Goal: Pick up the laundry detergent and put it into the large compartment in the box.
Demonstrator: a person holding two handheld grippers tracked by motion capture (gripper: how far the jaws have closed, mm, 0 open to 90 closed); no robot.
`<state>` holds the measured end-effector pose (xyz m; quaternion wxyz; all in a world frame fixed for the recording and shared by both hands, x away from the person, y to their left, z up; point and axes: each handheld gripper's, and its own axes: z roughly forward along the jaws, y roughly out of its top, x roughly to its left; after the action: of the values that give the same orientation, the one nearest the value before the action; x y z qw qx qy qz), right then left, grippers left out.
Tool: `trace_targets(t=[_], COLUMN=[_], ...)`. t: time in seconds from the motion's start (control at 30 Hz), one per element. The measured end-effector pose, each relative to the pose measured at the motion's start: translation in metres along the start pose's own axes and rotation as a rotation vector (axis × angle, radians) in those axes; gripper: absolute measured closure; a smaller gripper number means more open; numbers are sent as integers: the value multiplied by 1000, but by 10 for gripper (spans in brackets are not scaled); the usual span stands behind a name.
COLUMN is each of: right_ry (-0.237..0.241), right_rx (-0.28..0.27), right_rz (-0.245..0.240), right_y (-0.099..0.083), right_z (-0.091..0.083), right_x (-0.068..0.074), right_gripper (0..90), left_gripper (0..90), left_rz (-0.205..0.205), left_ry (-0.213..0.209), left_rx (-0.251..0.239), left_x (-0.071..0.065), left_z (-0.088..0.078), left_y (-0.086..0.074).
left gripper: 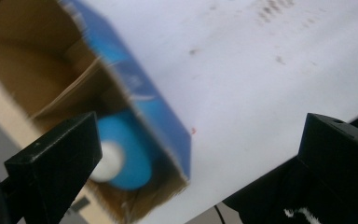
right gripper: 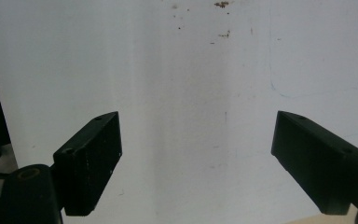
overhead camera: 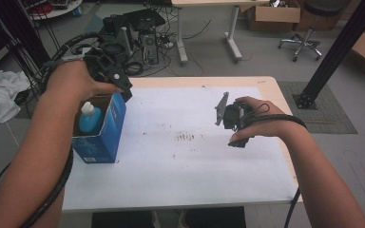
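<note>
Bottle: a blue bottle [overhead camera: 90, 118] with a white cap stands inside the open blue box [overhead camera: 105, 137] at the left edge of the tabletop [overhead camera: 180, 166].
Left hand-held gripper [overhead camera: 119, 83]: above the box's far rim, jaws spread wide with nothing between them; in the left gripper view the bottle [left gripper: 126, 154] lies below, apart from the jaws.
Right hand-held gripper [overhead camera: 235, 128]: over the bare white sheet at the right, jaws spread, nothing held.
Done: the bottle looks dropped into the box and let go.
Left: probably only drawing the left hand clear; no other loose item shows on the sheet.
Doubt: the left gripper view is blurred, so whether the bottle sits upright or leans on the box wall is hard to tell.
</note>
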<state>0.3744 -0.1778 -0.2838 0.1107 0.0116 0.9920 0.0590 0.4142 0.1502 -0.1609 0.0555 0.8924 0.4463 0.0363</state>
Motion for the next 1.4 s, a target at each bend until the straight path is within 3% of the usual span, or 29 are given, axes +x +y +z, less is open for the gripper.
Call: trace_targets(t=[0.03,0.07,0.1,0.13,0.17,0.2,0.23,0.4,0.5,0.53,0.57,0.6,0.77,0.93,1.07,1.4], right_ry=[-2,-2,0,0,1,1,-2,6,4,2,1,1,16,20,29,36], right_rx=[2,0,-1,-1,6,6,3,8,4,-2,-6,-6,14,13,18,24], right_rz=[3,-1,-7,-7,0,-2,-8,-3,-15,-23,-23,-23,-28,-24,-25,-25], right_y=[0,1,1,1,2,2,2,3,3,3,3,3,4,3,2,2], right_z=[-1,-1,0,0,-1,-2,-2,-4,-5,-5,-5,-5,-3,-3,-4,-2], right_x=[0,0,0,0,0,0,0,0,-2,-2,-3,-3,-9,-10,-10,-14], right_gripper=[162,162,162,162,162,162,162,162,162,162,162,162,162,162,162,162], left_gripper=[1,1,1,1,1,1,1,1,1,1,1,1,1,1,1,1], left_rz=[0,35,117,117,177,177,222,357,462,462,536,536,720,775,828,841], left_ry=[0,-21,-51,-51,-60,-60,-66,-60,-69,-69,-77,-77,-73,-82,-115,-137], left_rx=[0,-4,-5,-5,-1,-1,-1,6,32,32,47,47,106,127,117,95], left_x=[0,-4,-12,-12,-19,-19,-25,-38,-48,-48,-55,-55,-79,-90,-95,-90], left_z=[0,2,6,6,10,10,14,21,28,28,34,34,52,63,68,67], left_y=[0,2,6,6,9,9,13,21,24,24,25,25,29,31,31,30])
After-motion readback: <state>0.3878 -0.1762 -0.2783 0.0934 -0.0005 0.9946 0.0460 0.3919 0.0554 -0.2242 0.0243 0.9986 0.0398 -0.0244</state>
